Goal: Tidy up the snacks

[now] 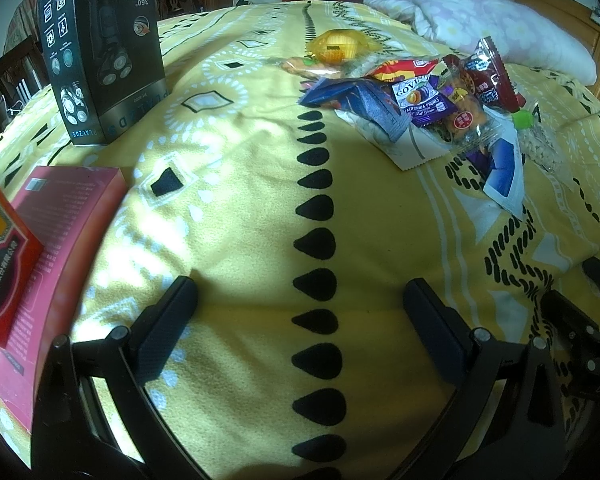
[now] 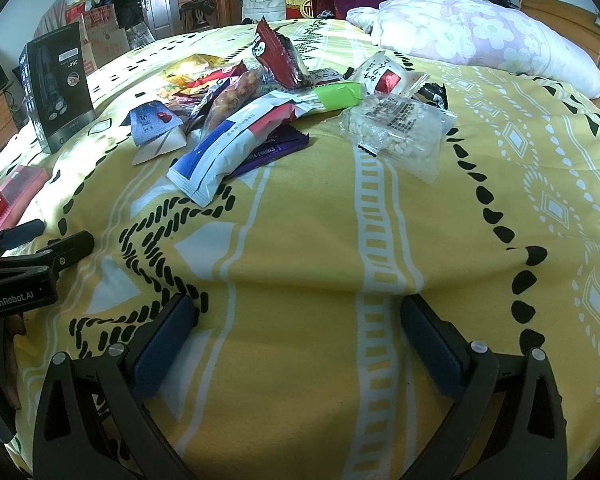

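A pile of snack packets lies on the yellow patterned bedspread, ahead and to the right in the left wrist view. It also shows in the right wrist view, ahead and left, with a blue-and-white packet nearest and a clear bag of white pieces to its right. My left gripper is open and empty, low over the bedspread. My right gripper is open and empty too, short of the pile.
A black shaver box stands at the back left. A pink flat box and a red box lie at the left edge. A floral pillow lies at the back right. The left gripper's body shows at left.
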`<action>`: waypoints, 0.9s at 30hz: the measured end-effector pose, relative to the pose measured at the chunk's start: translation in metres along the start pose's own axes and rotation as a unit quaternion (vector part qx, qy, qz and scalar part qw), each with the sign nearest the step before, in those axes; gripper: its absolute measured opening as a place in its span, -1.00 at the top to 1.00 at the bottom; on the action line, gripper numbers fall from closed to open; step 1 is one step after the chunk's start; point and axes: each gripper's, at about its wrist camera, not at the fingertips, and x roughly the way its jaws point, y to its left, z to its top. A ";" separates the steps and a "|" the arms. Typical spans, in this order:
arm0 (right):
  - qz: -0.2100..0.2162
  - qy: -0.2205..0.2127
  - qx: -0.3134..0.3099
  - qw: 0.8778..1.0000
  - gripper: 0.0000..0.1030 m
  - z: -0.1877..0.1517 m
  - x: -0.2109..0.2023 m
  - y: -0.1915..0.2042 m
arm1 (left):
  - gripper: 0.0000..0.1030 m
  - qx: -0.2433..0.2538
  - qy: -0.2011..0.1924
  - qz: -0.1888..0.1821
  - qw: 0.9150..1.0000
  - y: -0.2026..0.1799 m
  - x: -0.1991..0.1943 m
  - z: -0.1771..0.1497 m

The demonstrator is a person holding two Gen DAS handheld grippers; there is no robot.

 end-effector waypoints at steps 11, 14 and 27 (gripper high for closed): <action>0.000 0.000 0.000 1.000 -1.00 0.000 0.000 0.000 | -1.00 -0.001 -0.001 -0.001 1.000 -0.003 -0.001 -0.002; 0.000 0.000 0.000 1.000 -1.00 0.000 0.000 0.000 | -1.00 -0.001 -0.001 -0.001 1.000 -0.003 -0.001 -0.002; -0.001 0.000 0.000 1.000 -1.00 0.000 0.000 0.001 | -1.00 0.001 0.000 0.002 1.000 -0.003 -0.001 -0.002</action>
